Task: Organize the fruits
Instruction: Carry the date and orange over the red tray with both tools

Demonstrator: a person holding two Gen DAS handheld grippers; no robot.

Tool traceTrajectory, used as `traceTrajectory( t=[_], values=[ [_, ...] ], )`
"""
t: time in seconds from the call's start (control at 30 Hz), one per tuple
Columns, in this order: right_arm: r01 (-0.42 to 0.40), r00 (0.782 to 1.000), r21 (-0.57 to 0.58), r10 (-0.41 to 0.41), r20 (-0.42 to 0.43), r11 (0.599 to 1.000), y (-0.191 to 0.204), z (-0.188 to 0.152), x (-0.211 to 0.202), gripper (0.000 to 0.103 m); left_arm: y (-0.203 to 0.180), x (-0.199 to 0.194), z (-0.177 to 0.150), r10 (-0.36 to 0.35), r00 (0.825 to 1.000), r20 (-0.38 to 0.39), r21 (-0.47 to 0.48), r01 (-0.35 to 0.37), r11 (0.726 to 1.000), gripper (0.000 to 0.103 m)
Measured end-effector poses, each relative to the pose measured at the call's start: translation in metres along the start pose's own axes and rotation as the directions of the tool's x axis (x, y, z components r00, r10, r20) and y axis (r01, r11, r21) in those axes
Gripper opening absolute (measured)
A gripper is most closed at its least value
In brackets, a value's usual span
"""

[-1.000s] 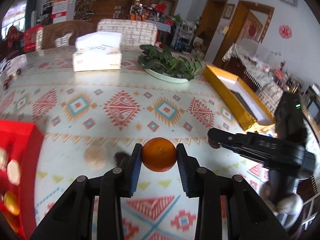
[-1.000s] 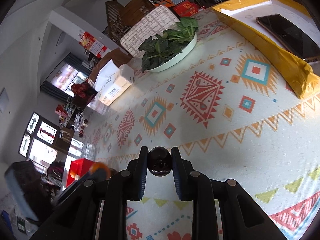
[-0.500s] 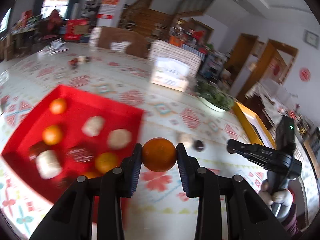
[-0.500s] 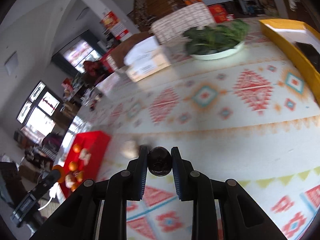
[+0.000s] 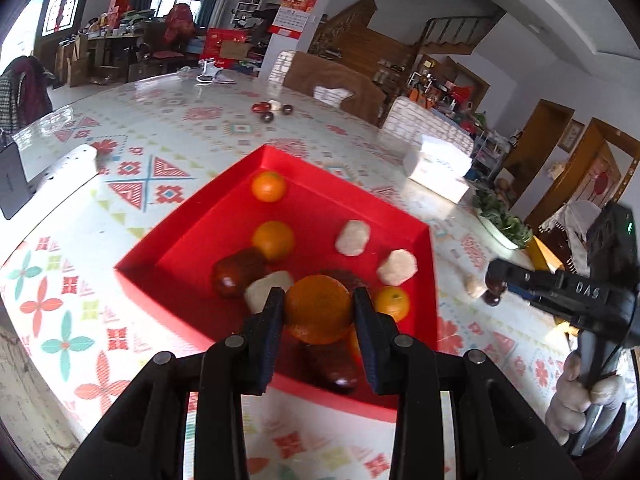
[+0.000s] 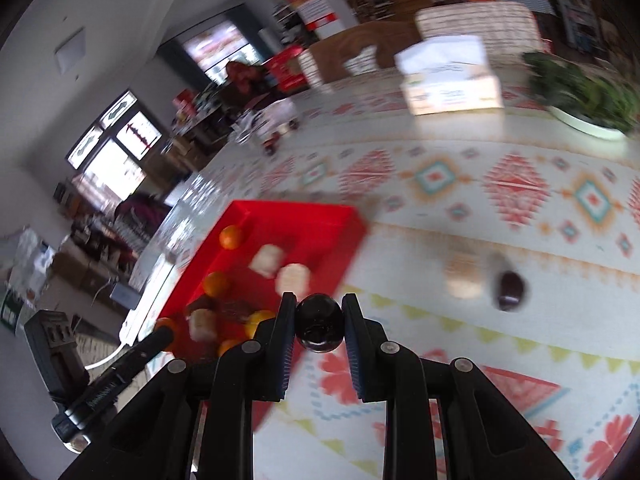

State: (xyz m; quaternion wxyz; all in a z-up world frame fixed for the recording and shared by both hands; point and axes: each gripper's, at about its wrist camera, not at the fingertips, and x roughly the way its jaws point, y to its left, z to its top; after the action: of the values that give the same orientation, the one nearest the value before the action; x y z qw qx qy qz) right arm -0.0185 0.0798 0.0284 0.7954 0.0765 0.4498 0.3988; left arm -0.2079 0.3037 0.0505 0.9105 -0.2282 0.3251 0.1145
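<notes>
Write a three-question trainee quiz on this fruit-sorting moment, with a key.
1. True or false: the left gripper is shut on an orange.
2. What does the right gripper hold? A) a pale peeled fruit B) a dark round fruit C) nothing
3. Fill in: beyond the left gripper lies a red ____ holding sorted fruit.

Key: 1 true. 2 B. 3 tray.
</notes>
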Motion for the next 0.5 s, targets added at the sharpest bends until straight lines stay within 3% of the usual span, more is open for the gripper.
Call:
traceTrajectory(
  t=[0.23, 0.5],
  values=[
    [-0.026, 0.998, -0.070, 0.022, -0.056, 0.997, 0.044, 0.008, 0.041, 0.026, 0.017, 0.010, -0.004, 0.026, 0.999, -0.028, 0.017, -0.026, 1.000, 0.034],
    [-0.053, 0.992, -0.090, 0.042, -0.117, 0.995, 0.067, 0.018, 0.082, 0.026, 0.018, 0.020, -0.004, 0.015, 0.999, -0.051, 0.031, -0.013, 0.999, 0.034]
  ],
)
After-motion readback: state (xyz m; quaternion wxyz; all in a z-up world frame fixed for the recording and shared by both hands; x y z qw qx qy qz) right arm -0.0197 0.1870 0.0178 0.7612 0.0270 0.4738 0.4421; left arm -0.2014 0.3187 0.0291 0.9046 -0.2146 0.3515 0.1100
